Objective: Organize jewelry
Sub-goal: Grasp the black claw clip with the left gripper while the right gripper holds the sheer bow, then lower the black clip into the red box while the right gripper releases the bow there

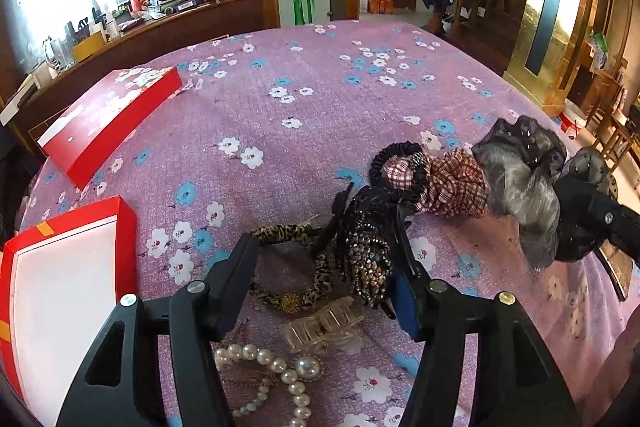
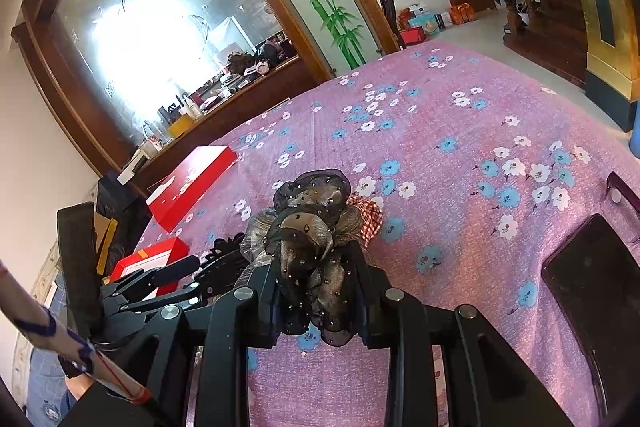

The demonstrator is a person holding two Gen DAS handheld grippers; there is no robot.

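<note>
A dark sheer scrunchie (image 2: 316,267) dotted with beads is sitting pinched between the right hand-held gripper's (image 2: 316,291) fingers. At its 1 o'clock a red plaid scrunchie (image 1: 456,187) is lying beside a black hair tie (image 1: 396,167). A leopard-print band (image 1: 296,267), clear claw clip (image 1: 320,323) and pearl strand (image 1: 272,375) are lying toward 6 o'clock.

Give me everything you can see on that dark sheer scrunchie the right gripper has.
The dark sheer scrunchie is ruffled black and bronze-grey organza, dotted with small beads. The right gripper is shut on it, fingers pinching its sides, frills bulging above and below. It looks lifted just off the pink floral cloth. In the left wrist view it sits beside a grey scrunchie, apparently touching it, with a red plaid scrunchie further left.
</note>
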